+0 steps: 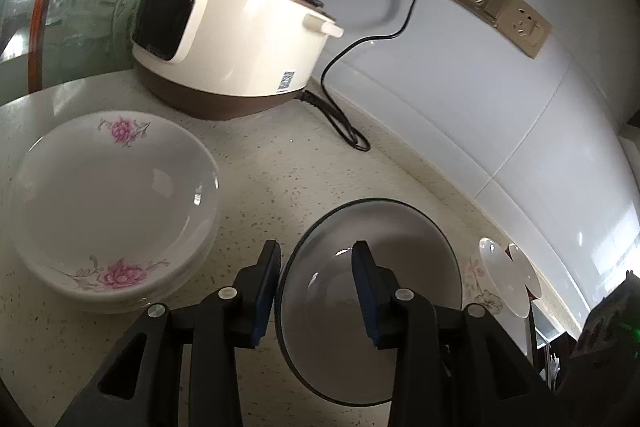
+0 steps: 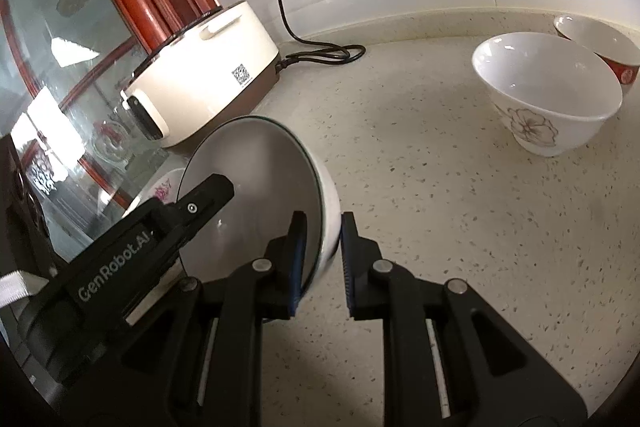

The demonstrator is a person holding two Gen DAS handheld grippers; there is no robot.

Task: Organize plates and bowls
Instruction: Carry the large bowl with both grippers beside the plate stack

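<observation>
Two grippers on one dark-rimmed bowl (image 2: 248,187), tilted over counter (image 2: 420,207) near stack of flowered plates (image 1: 116,203). Clamped at wall by right gripper (image 2: 322,223), one finger inside. Straddled loosely at opposite rim by left gripper (image 1: 316,251), pads not pressing.

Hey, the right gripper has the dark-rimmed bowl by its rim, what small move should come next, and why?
Probably back the left gripper away from the dark-rimmed bowl: its fingers straddle the rim without pinching it, while the right gripper clamps the rim and holds the bowl tilted. Clearing the left one likely frees the bowl for carrying.
</observation>
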